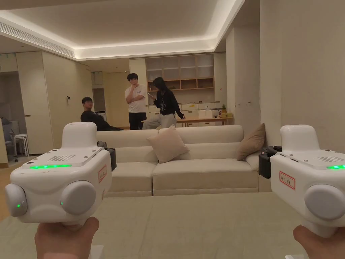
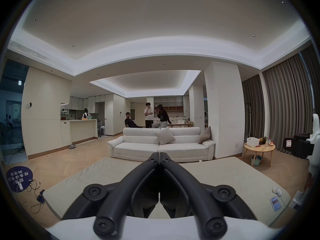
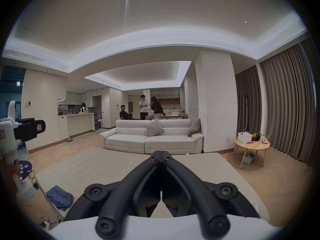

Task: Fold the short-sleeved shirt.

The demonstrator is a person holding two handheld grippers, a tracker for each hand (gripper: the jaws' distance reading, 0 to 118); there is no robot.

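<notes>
Above the beige mat (image 3: 107, 167), the left gripper (image 2: 159, 157) and right gripper (image 3: 161, 154) were held with jaws closed on nothing, a crumpled blue shirt (image 3: 59, 197) lying at the mat's near-left corner.

Mat: a big pale mat (image 2: 216, 176) is laid flat on the wood floor (image 2: 65, 162), in front of the sofa.
Mat top: most of it is seen bare, with a seam across it.
Blue cloth: a crumpled blue cloth (image 3: 59, 197) is seen at the mat's near left corner; whether it is on the mat or partly on the floor cannot be told.
Phone: a phone (image 2: 275, 203) is laid flat near the mat's right edge.
White thing: a small white thing (image 2: 277, 191) is set just beside the phone.
Floor by mat: cables and a round blue sticker (image 2: 18, 178) are seen to the left.
</notes>
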